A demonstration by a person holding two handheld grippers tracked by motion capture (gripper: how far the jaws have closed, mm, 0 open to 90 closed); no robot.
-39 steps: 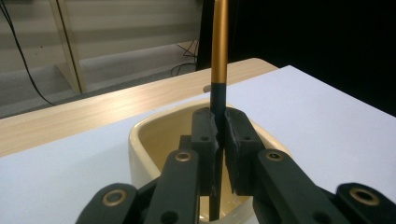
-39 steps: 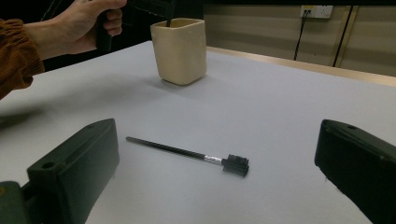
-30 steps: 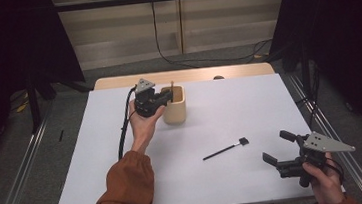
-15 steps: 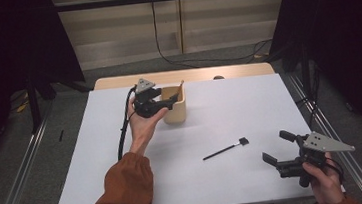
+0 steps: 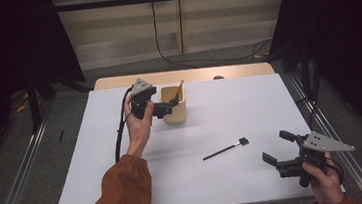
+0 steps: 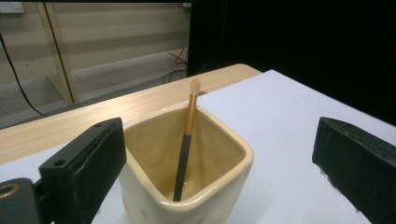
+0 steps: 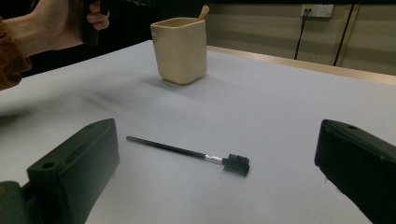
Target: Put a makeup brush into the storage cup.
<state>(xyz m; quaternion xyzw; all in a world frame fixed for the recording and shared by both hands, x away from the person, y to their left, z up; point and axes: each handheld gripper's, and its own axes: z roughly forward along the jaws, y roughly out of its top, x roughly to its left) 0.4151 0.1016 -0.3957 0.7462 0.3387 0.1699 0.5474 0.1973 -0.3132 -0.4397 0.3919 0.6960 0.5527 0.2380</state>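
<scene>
A cream square cup stands at the back middle of the white table. A brush with a gold and black handle leans inside the cup, its pale tip above the rim. My left gripper hovers at the cup's left side, open, one jaw on each side of the cup and nothing held. A black brush lies flat on the table. My right gripper is at the front right, open and empty, pointing at that black brush from a short way off.
A wooden strip runs along the table's far edge. The left gripper's cable hangs beside the forearm in the orange sleeve. In the right gripper view the cup and the other hand are farther off.
The gold-handled brush stood upright at the cup a second ago and now leans inside it. The left gripper's jaws look wider apart. The right gripper has not moved.
</scene>
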